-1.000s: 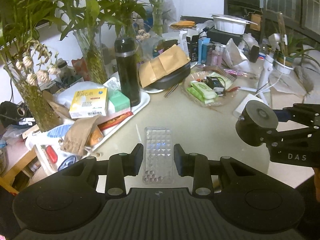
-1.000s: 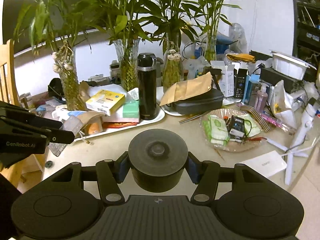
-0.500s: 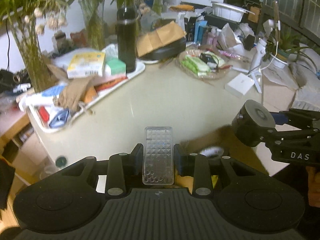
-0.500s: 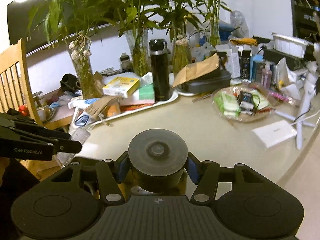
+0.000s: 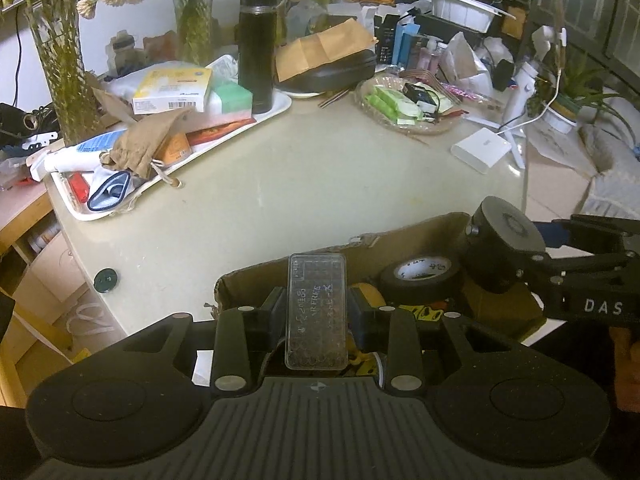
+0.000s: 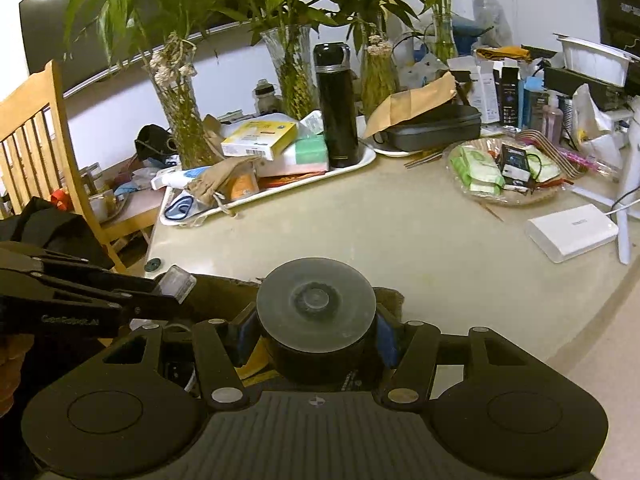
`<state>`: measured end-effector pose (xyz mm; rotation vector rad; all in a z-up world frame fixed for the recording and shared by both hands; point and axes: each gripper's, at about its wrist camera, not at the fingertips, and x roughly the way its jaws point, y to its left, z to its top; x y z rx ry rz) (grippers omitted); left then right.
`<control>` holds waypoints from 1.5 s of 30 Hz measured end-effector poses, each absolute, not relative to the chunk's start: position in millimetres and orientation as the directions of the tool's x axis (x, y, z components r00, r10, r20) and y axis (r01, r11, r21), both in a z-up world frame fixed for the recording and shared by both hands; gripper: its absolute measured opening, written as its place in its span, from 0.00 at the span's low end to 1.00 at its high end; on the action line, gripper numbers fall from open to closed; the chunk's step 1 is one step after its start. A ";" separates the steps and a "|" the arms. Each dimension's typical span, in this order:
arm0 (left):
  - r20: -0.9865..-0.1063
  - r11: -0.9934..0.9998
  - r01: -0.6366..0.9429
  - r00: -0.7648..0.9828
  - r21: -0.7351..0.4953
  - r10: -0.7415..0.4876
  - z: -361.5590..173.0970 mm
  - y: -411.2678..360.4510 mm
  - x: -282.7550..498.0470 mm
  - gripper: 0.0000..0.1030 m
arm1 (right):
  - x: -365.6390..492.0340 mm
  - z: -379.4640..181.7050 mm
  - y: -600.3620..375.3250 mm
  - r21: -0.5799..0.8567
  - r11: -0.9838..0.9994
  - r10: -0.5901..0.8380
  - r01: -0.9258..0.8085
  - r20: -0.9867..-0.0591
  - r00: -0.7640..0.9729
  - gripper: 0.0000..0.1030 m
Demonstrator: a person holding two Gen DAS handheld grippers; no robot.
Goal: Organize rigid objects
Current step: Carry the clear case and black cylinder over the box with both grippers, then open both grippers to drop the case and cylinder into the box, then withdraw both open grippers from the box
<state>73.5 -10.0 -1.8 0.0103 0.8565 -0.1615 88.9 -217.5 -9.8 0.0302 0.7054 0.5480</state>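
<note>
The left tongs (image 5: 317, 312) are clamped on one clear plastic case (image 5: 316, 312) and the right tongs (image 6: 316, 338) on one black cylinder (image 6: 316, 312), both held over an open cardboard box (image 5: 424, 228) at the near edge of the bench (image 5: 320, 168). Only the left wrist view looks into the box, where one roll of black tape (image 5: 420, 276) lies. The bench's middle is bare between one white tray (image 5: 280, 108), one wicker basket (image 5: 404, 124) and one white box (image 5: 482, 150).
</note>
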 end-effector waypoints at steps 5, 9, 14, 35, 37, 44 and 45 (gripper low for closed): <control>-0.753 0.986 0.161 0.644 -0.044 -0.139 -2.9 -13.4 69.8 0.33 | 89.0 -13.0 -213.8 0.212 0.857 0.488 -0.470 -0.631 0.604 0.65; -0.753 0.985 0.169 0.645 -0.023 -0.128 -2.4 -16.5 65.2 0.66 | 82.4 -7.8 -215.7 0.180 0.870 0.465 -0.458 -0.605 0.646 1.00; -0.750 0.985 0.174 0.653 0.018 -0.102 -2.0 -20.7 52.4 0.81 | 78.2 -12.0 -217.8 0.175 0.885 0.434 -0.431 -0.645 0.629 1.00; -0.799 0.992 0.128 0.597 0.014 -0.066 -13.7 -18.1 8.2 1.00 | 29.5 -29.8 -210.4 0.076 0.902 0.318 -0.425 -0.783 0.534 1.00; -0.803 0.993 0.120 0.593 0.022 -0.054 -15.8 -18.0 6.1 1.00 | 29.4 -30.9 -210.3 0.074 0.903 0.312 -0.422 -0.788 0.531 1.00; -0.810 0.994 0.100 0.586 0.032 -0.033 -17.3 -15.6 5.8 1.00 | 32.4 -32.5 -210.7 0.077 0.909 0.304 -0.410 -0.795 0.525 1.00; -0.810 0.995 0.099 0.585 0.033 -0.032 -17.6 -15.6 5.9 1.00 | 32.7 -32.8 -210.7 0.076 0.909 0.303 -0.409 -0.796 0.524 1.00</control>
